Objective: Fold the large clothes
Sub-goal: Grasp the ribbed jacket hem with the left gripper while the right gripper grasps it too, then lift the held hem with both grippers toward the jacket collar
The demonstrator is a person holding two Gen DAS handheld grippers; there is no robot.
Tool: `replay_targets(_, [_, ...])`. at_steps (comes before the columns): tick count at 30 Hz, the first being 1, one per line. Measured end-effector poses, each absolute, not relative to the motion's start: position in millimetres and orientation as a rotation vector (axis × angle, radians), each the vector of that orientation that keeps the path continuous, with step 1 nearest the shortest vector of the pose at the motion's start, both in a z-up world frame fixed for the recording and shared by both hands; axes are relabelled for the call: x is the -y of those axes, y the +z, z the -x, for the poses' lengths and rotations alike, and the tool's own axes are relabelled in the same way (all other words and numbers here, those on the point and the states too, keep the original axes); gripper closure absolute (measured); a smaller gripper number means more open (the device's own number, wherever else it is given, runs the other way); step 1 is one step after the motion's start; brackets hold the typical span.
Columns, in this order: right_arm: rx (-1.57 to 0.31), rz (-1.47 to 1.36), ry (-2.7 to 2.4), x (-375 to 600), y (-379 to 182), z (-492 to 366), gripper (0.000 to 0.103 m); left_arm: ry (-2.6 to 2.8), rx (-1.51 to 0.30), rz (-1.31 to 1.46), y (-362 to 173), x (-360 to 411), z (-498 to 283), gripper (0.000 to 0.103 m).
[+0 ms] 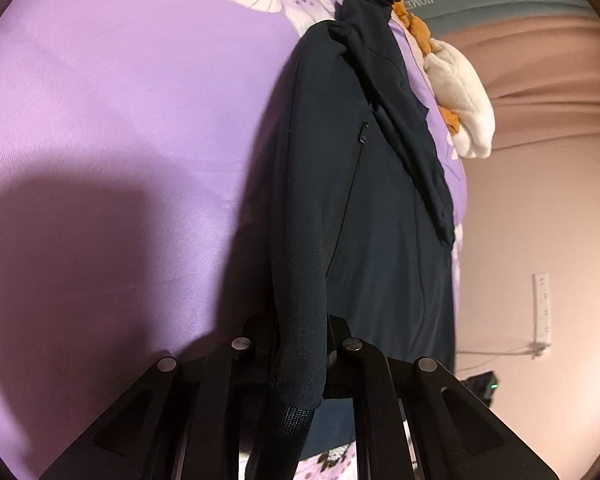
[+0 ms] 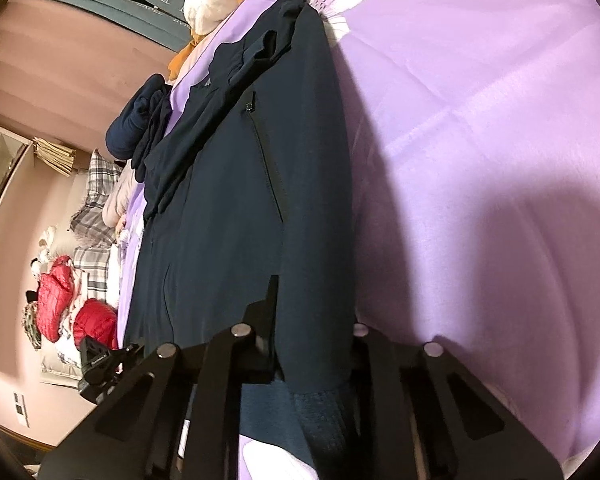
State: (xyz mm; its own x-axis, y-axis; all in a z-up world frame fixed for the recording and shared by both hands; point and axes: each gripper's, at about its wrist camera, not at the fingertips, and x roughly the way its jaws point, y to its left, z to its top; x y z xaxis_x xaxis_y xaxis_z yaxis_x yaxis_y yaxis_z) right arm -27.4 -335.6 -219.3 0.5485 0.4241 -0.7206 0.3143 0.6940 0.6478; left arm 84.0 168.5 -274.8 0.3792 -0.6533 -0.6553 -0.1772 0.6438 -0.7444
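Left wrist view: the left claw [image 1: 300,356] pinches the navy jacket [image 1: 380,208] hem on the purple bedsheet [image 1: 120,120]. The right claw [image 2: 312,344] clamps the hem too. Uneven lifting could bunch the fabric or slip the thin hem free.

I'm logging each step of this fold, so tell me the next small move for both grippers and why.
Probably lift both grippers together and carry the near edge toward the far end. The left gripper and right gripper each look shut on the hem of the dark navy jacket, which lies lengthwise on the purple bedsheet, not yet folded over.
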Motion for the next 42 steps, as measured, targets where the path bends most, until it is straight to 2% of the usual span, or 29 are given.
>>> replay_targets(13, [-0.917, -0.822, 0.176, 322.1, -181.5, 25.4, 0.091, -0.314, -0.976, 0.374, -193.6, -115.8, -73.1, 0.096])
replay_targets(42, [-0.849, -0.852, 0.262, 323.7, -158.5, 36.0, 0.091, -0.333, -0.824, 0.232, -149.4, -91.5, -49.8, 0.097])
